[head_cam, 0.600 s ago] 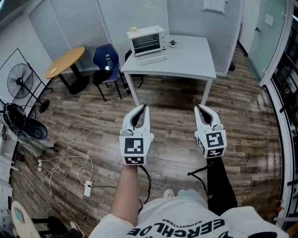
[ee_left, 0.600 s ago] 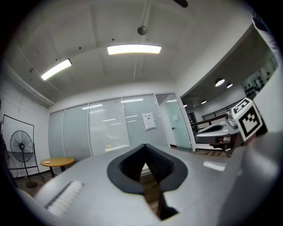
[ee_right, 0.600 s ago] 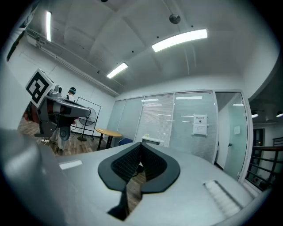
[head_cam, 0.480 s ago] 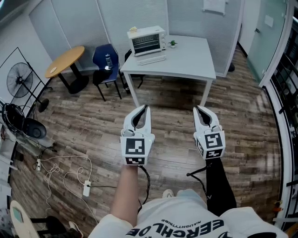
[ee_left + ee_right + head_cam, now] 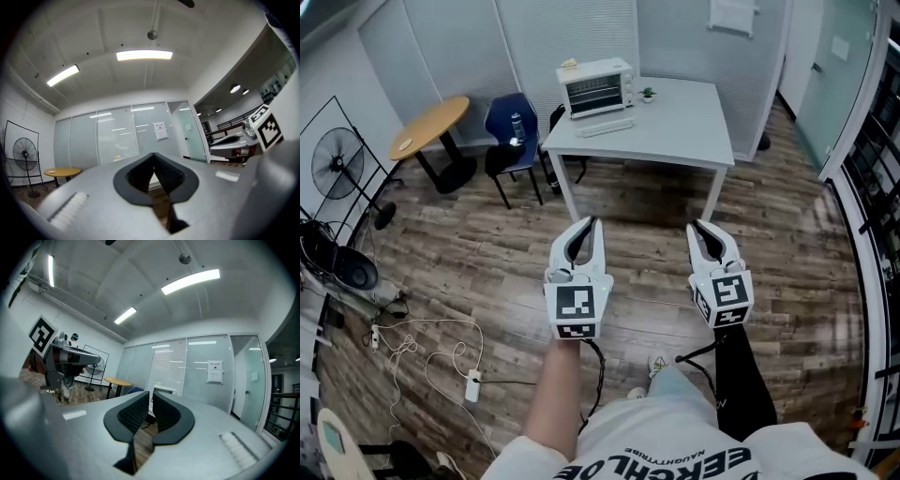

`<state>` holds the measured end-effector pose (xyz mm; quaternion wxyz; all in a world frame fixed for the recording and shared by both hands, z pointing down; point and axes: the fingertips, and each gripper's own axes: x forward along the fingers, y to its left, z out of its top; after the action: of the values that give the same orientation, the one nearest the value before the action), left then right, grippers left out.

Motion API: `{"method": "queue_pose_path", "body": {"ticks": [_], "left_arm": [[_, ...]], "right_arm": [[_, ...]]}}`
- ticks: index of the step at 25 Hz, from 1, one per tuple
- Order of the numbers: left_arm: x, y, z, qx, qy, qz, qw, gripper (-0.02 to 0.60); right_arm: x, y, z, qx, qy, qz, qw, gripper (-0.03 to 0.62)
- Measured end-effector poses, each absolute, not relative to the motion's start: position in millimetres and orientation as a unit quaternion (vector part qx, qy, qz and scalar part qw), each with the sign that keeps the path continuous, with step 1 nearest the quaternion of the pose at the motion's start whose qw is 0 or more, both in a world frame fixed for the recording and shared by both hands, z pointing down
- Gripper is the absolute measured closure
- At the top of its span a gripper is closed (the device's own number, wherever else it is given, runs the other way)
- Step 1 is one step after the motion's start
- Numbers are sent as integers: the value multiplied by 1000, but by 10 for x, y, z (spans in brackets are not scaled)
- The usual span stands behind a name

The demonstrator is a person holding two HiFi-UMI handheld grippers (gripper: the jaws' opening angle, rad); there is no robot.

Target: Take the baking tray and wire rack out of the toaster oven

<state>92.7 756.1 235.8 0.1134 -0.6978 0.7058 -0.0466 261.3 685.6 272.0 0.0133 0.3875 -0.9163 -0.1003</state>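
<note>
Toaster oven (image 5: 595, 82): white casing, dark door. Table (image 5: 675, 127) beneath it: pale grey. Chair (image 5: 514, 114) left of the table: blue. Round table (image 5: 431, 124): tan top. Floor (image 5: 469, 253): brown plank pattern. Left claw (image 5: 592, 223) and right claw (image 5: 697, 226): grey, with black-and-white marker cubes.

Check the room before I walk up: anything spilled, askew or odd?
Nothing looks spilled or toppled. The toaster oven stands upright at the table's far left corner. The one untidy thing is a white power strip trailing loose cable on the floor at the left, off the line to the table.
</note>
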Motion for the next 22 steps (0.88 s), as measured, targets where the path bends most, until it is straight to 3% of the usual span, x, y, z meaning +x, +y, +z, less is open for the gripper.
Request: {"method": "queue_pose_path", "body": {"ticks": [2,5,22], "left_arm": [[921,7518,2379,-700,705,-40,109,526],[931,7439,2453,-707,698,-40,102,525],[714,6272,2547,-707,698,-36,105,525]], "right_arm": [[2599,6810,2754,389,-916,-98,17,583],[2595,6706,2804,394,-914,-93,20,500],[2326,5455,2894,385,-918,-91,6,497]]}}
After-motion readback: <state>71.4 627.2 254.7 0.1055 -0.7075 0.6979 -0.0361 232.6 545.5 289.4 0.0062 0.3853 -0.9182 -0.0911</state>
